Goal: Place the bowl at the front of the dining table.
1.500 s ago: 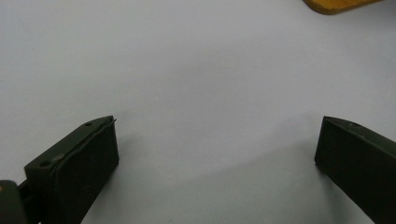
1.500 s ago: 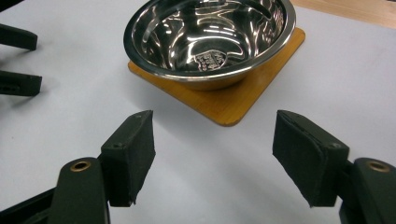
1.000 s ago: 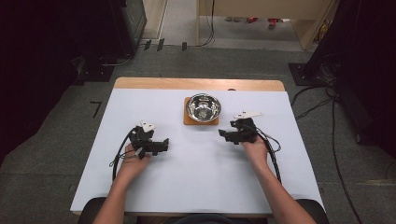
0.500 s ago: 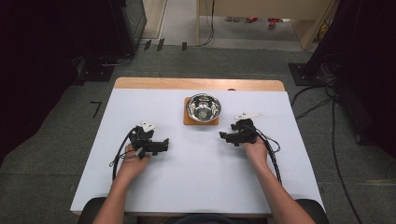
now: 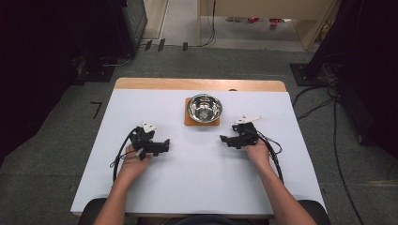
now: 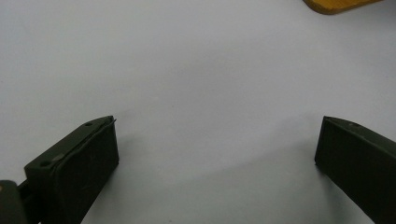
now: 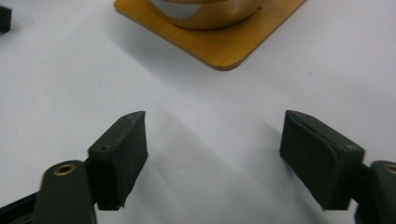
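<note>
**Opening right claw beside the bowl, nothing gripped**

Inspecting both claws at the white table (image 5: 141, 103). My right claw (image 5: 223, 139) has just been opening: its jaws now stand wide apart, and in the right gripper view (image 7: 212, 154) nothing lies between them but bare table. Against the high view a second ago, that claw sits a touch lower and farther from the bowl, pointing across toward the table's middle. My left claw (image 5: 165, 146) rests at the same spot as before, jaws wide and empty (image 6: 217, 154), aimed inward too.

The bowl (image 5: 204, 108) stands upright on the board (image 5: 202, 123), at the far middle of the table, between the two claws and beyond them. In the right gripper view the bowl (image 7: 205, 11) and board (image 7: 224, 46) lie near, ahead of the jaws and apart from them. A corner of the board (image 6: 334, 4) shows far off in the left gripper view.

Finding: no contact with bowl or board. I judge the widened right jaws as readiness for a grasp on the bowl's rim or the board's edge; the approach itself is not yet made.
</note>
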`<state>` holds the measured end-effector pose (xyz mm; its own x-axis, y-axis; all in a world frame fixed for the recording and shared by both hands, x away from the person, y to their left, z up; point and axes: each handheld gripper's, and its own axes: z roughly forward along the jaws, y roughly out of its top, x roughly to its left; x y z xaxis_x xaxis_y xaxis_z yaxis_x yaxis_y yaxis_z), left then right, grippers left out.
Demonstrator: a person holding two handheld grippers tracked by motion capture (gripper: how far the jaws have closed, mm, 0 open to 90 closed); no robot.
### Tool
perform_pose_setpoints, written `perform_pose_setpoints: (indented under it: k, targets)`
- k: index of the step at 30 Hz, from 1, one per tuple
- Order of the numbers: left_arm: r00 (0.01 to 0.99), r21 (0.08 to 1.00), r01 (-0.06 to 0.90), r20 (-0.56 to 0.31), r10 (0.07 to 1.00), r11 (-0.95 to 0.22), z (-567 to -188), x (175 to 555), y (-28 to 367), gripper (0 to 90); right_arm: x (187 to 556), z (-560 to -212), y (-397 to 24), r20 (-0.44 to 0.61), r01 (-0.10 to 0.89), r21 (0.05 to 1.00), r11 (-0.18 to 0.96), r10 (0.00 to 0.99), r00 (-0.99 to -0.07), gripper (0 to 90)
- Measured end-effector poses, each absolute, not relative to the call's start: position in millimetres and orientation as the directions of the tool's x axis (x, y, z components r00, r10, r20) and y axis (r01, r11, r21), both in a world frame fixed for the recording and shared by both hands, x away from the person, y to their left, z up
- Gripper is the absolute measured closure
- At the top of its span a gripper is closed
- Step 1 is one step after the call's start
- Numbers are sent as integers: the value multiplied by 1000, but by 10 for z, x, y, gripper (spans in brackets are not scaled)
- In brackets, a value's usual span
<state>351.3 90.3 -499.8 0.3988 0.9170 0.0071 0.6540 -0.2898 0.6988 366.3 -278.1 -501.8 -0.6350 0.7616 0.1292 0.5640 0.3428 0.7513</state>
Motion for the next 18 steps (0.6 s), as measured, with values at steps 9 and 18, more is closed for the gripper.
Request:
perform_pose_setpoints:
  k: [9,18]
  targets:
    - [399,699,654,7,917,-290,-4998,3513,903,0,3610,-5030,-2670,18,522,738,429,760,-650,135]
    - [399,699,654,7,917,-290,-4998,3513,902,0,3621,-5031,-2673,22,537,732,420,773,-635,124]
